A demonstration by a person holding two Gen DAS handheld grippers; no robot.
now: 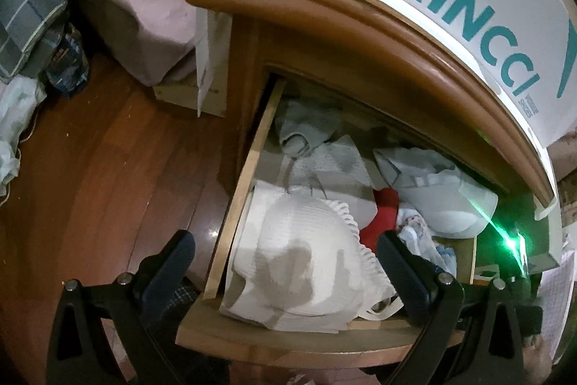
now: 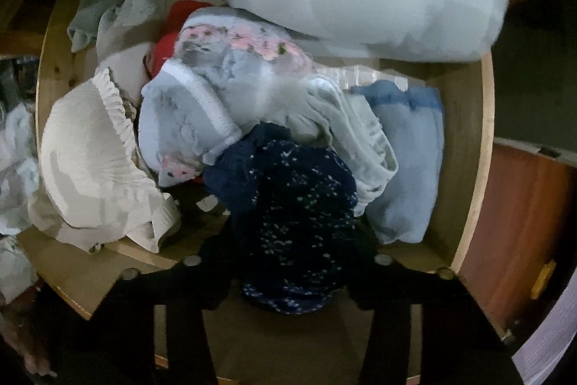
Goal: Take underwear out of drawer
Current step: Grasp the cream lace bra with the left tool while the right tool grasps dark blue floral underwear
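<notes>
The right claw (image 2: 288,262) is pinching the soft dark blue speckled underwear (image 2: 292,204) at the front of the open wooden drawer (image 2: 472,168), and the light, floppy cloth should lift easily by that bunched-up fold, while the left claw (image 1: 285,262) hangs open.

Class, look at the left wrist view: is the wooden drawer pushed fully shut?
No. The drawer stands pulled out from the cabinet, with the white ruffled garment and other clothes exposed inside.

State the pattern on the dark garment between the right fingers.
Navy with white flecks; right wrist view.
</notes>
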